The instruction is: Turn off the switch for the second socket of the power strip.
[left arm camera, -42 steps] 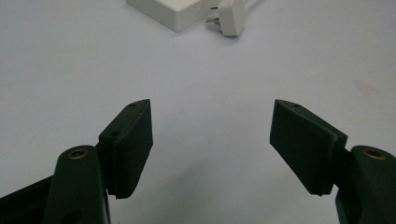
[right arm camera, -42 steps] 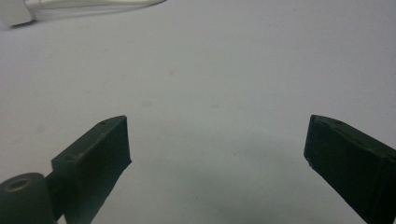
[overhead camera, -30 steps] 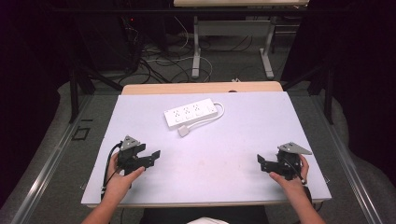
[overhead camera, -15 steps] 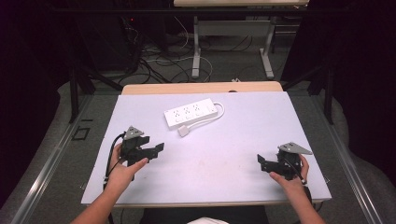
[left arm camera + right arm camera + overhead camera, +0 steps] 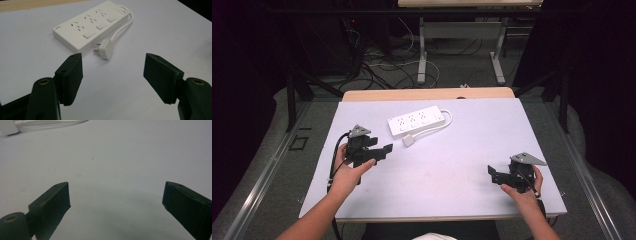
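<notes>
A white power strip (image 5: 416,123) lies flat near the far middle of the desk (image 5: 462,150), its three sockets facing up. Its white cord loops round the strip's right end, and the plug (image 5: 408,140) rests on the desk just in front of the strip. Your left tongs (image 5: 379,151) sit near the strip, in front of it and to its left, spread wide and pointing toward the plug. Your right tongs (image 5: 493,175) are well apart from the strip, toward the desk's near right corner, also spread wide, gripping nothing.

High view overhead; gripper views low, near table (image 5: 472,150).
</notes>
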Available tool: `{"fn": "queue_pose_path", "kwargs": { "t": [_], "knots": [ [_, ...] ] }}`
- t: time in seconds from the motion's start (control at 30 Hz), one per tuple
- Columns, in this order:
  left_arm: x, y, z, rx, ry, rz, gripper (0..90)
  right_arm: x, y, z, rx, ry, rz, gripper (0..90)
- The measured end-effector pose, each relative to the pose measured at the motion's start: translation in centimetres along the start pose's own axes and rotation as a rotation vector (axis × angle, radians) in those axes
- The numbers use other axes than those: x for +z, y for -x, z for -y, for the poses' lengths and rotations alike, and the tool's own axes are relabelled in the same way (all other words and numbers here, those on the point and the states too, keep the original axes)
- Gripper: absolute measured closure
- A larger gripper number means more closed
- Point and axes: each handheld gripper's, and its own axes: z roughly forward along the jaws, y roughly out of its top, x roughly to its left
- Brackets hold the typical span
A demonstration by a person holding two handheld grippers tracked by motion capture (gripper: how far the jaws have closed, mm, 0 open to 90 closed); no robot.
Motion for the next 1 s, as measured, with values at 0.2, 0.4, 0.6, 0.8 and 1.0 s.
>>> {"fn": "queue_pose_path", "kwargs": {
  "t": [0.2,0.4,0.6,0.8,1.0],
  "knots": [
    [0.3,0.6,-1.0,-0.005,-0.008,0.013,37.1,0.0,0.0,0.0,0.001,-0.001,-0.001,6.9],
    [0.6,1.0,-2.1,0.005,-0.013,0.012,38.8,0.0,0.0,0.0,0.002,-0.002,0.000,7.2],
    [0.8,1.4,-3.2,0.025,-0.022,0.010,41.4,0.1,0.0,0.0,-0.001,-0.002,-0.003,7.2],
    [1.2,1.8,-4.5,0.041,-0.032,0.004,42.5,0.1,0.0,0.0,0.005,-0.004,-0.004,7.2],
    [1.8,2.2,-5.7,0.041,-0.037,0.013,43.7,0.2,-0.1,0.0,0.003,-0.003,-0.003,7.3]
  ]
}}
